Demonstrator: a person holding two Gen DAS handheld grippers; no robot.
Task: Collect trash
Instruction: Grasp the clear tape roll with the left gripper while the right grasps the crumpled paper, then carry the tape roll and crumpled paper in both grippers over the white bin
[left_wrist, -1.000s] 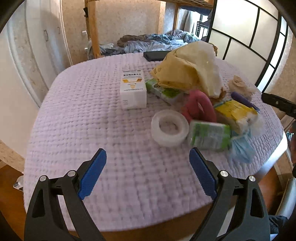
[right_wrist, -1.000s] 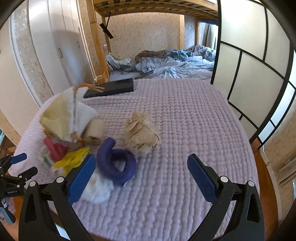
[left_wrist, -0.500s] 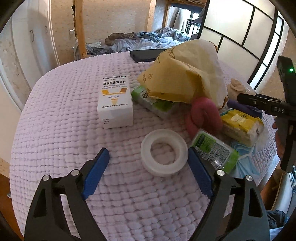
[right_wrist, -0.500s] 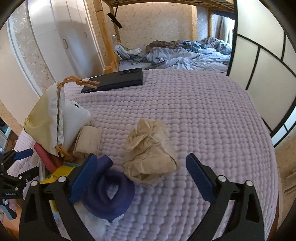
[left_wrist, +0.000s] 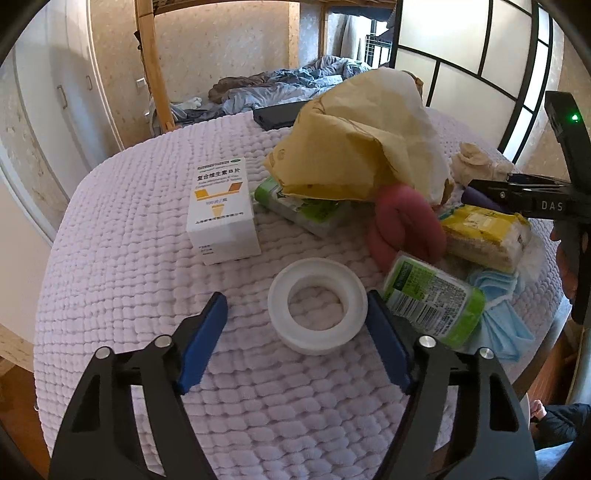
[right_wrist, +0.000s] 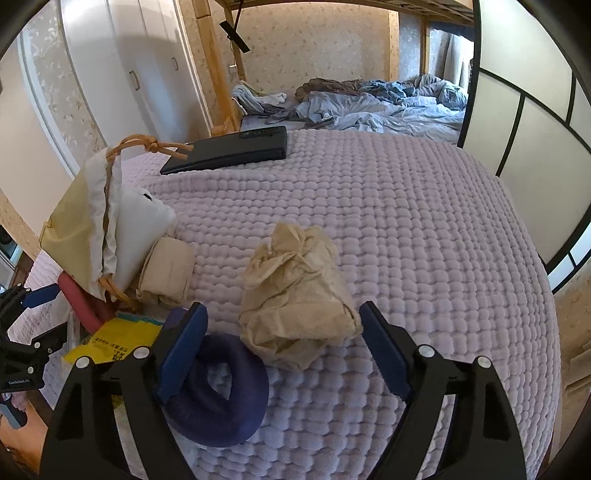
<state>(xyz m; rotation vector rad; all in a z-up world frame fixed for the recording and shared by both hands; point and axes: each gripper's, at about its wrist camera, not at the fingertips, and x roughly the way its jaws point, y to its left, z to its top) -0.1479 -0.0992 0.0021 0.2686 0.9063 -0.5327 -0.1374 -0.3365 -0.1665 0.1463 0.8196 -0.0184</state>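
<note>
My left gripper (left_wrist: 295, 317) is closing around the white tape roll (left_wrist: 317, 305) on the quilted lilac table cover (left_wrist: 122, 280), pads not yet pressing. My right gripper (right_wrist: 282, 330) is closing around the crumpled brown paper (right_wrist: 295, 295), not yet gripping; a rumpled bed (right_wrist: 373, 107) lies beyond.

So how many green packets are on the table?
2. One green packet lies at the near right, beside the tape roll. The other green packet lies farther back, its end tucked under the yellow paper bag. More could be hidden under that bag.
</note>
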